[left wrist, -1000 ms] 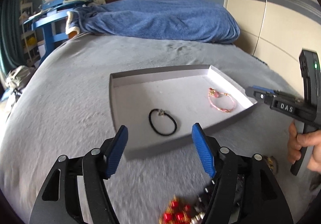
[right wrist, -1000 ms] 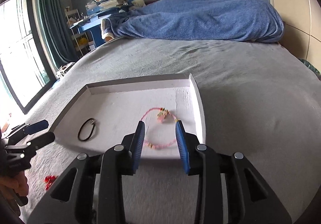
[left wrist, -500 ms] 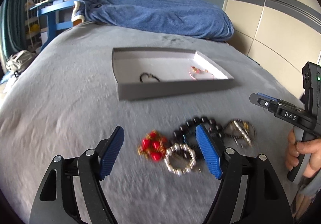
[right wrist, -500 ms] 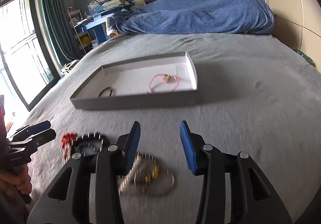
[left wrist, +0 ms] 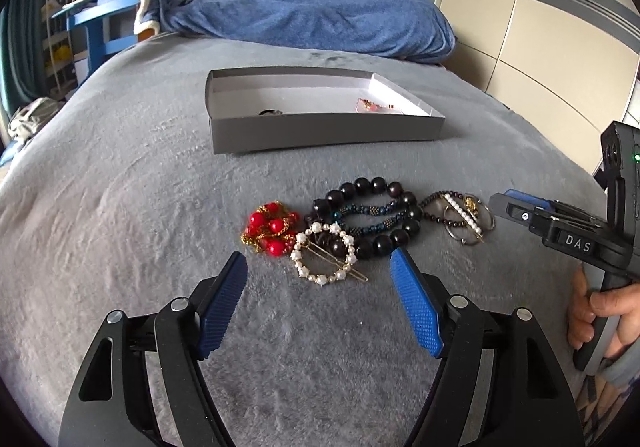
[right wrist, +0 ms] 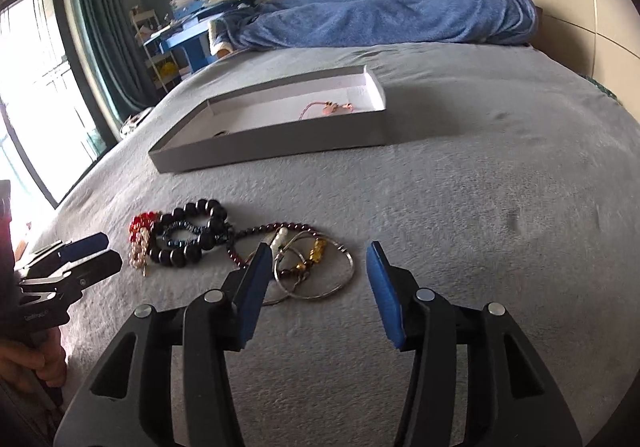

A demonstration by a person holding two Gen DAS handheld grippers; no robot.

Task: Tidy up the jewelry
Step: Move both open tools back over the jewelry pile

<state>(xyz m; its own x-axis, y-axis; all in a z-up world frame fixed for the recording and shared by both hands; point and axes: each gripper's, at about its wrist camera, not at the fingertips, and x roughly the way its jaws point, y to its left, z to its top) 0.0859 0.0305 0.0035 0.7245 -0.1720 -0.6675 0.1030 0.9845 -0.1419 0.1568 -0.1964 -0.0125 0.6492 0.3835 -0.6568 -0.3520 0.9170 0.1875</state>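
Left gripper (left wrist: 318, 261) stands wide open above the grey blanket (left wrist: 120, 231), nothing between its pads; just ahead of its tips lie the pearl hair clip (left wrist: 325, 258), the red bead bracelet (left wrist: 269, 227) and the black bead bracelet (left wrist: 370, 217), touching one another; right gripper (right wrist: 316, 253) is opening, nothing clamped, with the silver rings and small bead strand (right wrist: 312, 267) on the blanket just ahead between its tips; well beyond both, the grey tray (left wrist: 320, 131) holds a pink bracelet (right wrist: 328, 109) and a dark band (left wrist: 272, 112).
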